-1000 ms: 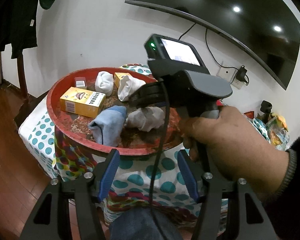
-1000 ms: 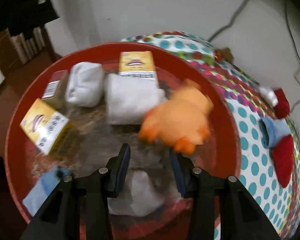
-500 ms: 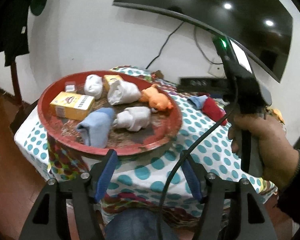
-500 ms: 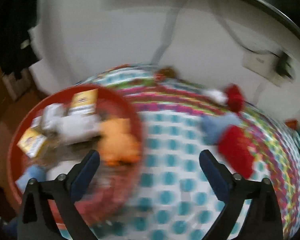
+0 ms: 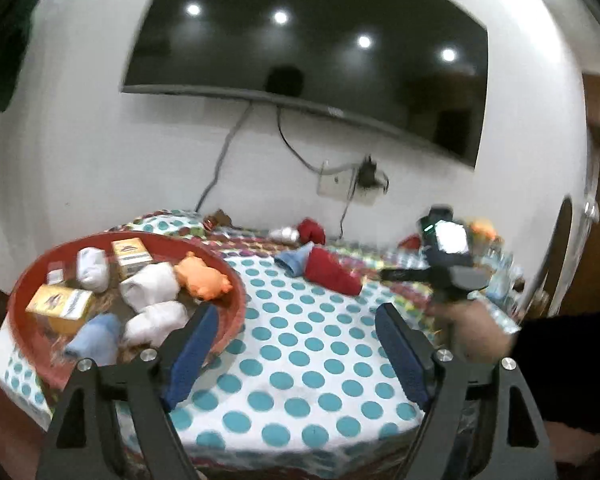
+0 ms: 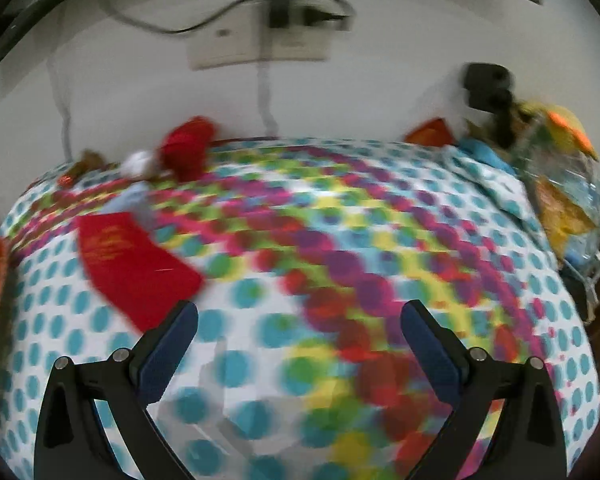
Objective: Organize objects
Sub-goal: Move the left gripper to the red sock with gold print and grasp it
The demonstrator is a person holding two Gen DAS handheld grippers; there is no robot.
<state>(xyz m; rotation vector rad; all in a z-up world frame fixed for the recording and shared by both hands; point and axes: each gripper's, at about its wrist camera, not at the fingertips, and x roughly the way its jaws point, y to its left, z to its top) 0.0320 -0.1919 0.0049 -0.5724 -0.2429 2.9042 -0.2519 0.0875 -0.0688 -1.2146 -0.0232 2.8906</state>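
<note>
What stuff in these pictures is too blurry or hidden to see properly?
- Print on the red packet: right wrist view, motion blur.
- Writing on the yellow boxes in the red tray: left wrist view, too small.
- Pile at the table's far right end: right wrist view, blurred and cut off by the edge.
- Right tool's tips: left wrist view, blurred.

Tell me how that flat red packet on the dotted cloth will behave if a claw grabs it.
The red packet lies flat on the tablecloth, so it probably won't roll. It looks thin, so it is likely light and may flex. Lying flush, its edge may be hard to catch; the open right claw might slide it first.
</note>
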